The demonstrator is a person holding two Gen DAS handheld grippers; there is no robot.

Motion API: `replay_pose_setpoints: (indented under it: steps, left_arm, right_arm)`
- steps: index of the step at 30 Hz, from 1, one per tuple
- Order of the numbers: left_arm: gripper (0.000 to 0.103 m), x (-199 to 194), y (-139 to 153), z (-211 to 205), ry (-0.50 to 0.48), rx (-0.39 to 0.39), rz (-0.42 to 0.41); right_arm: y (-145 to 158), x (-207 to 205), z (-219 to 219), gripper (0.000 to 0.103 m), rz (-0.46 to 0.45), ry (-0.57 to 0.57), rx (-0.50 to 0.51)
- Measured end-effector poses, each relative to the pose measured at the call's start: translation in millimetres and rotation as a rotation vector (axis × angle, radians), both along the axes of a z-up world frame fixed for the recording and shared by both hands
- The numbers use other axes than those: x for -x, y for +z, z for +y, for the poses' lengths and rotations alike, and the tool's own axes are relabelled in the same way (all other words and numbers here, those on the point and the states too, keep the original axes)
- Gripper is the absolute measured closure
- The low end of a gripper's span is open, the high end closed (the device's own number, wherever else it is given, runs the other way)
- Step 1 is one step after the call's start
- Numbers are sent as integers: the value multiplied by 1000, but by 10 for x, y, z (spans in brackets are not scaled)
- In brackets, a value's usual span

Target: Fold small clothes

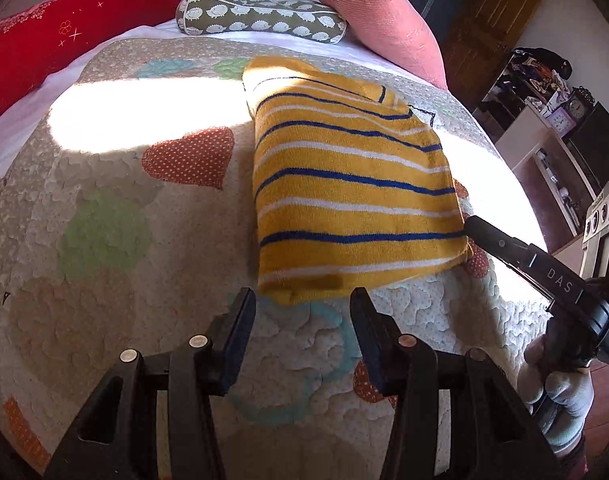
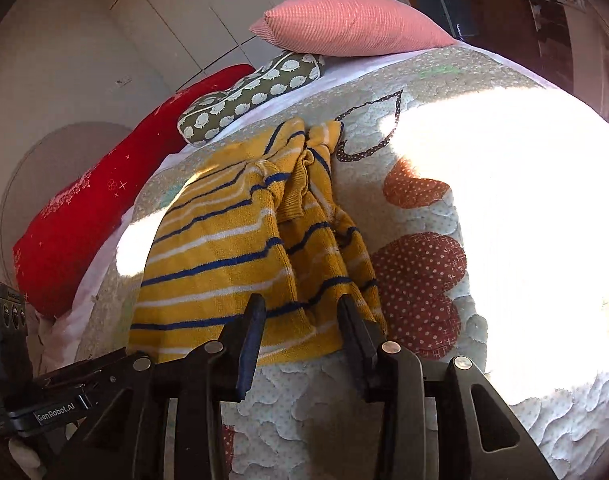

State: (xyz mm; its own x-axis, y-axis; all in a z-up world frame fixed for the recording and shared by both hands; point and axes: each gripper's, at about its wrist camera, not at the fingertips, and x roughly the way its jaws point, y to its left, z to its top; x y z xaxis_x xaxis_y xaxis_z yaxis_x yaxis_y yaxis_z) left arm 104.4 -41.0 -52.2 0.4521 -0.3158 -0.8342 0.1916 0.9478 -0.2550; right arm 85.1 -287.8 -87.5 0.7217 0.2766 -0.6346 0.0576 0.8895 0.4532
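Observation:
A small yellow knit garment with blue and white stripes lies folded on the quilted bedspread. It also shows in the right wrist view, with its right side bunched in folds. My left gripper is open and empty, just in front of the garment's near edge. My right gripper is open, its jaws on either side of the garment's near right corner. In the left wrist view the right gripper reaches in from the right, touching that corner.
A red pillow, a hedgehog-print bolster and a pink cushion lie at the head of the bed. Bright sunlight washes out patches of the quilt. Shelves and a wooden door stand to the right.

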Motion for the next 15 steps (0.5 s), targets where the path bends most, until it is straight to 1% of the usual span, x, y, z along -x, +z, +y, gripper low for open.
replay_pose_setpoints:
  steps: [2,3,4,5,6,7,9,11,13,14,15]
  left_arm:
    - [55,154,46,49,18,7,-11]
    - [55,218,68,70,23,7,-16]
    - [55,264,95,88,26,5,-18]
    - [54,310,125,101,28,2,-22]
    - [54,373,162,110,32,-4,-30]
    - [54,419,194,135,36,-12,-40]
    - [49,490,250,208,51,-22,-54]
    - [49,545,278,308,71,-20,-54]
    - [49,584,293,407,88,-17,-52]
    - [49,603,301,453,97,-15,-57]
    - [49,619,305,493,104,-15,-64]
  right_arm:
    - [47,-78,-8,54,-1,-17,7]
    - [42,-145,6,47,4,-13,17]
    - [-6,-231,15,43,34,6,26]
    - [-79,-322,21,43,79,31,8]
    - [-149,-371,14,61,110,67,-46]
    - [-189,-379,8,94,121,84,-83]
    - [-173,-320,-31,93,133,23,-26]
    - [-167,-276,-88,93,155,-22,28]
    - [-52,-221,-132,93,151,-72,89]
    - [51,-187,-166,92,116,-84,80]
    - [162,-168,-212,92,72,-87,41]
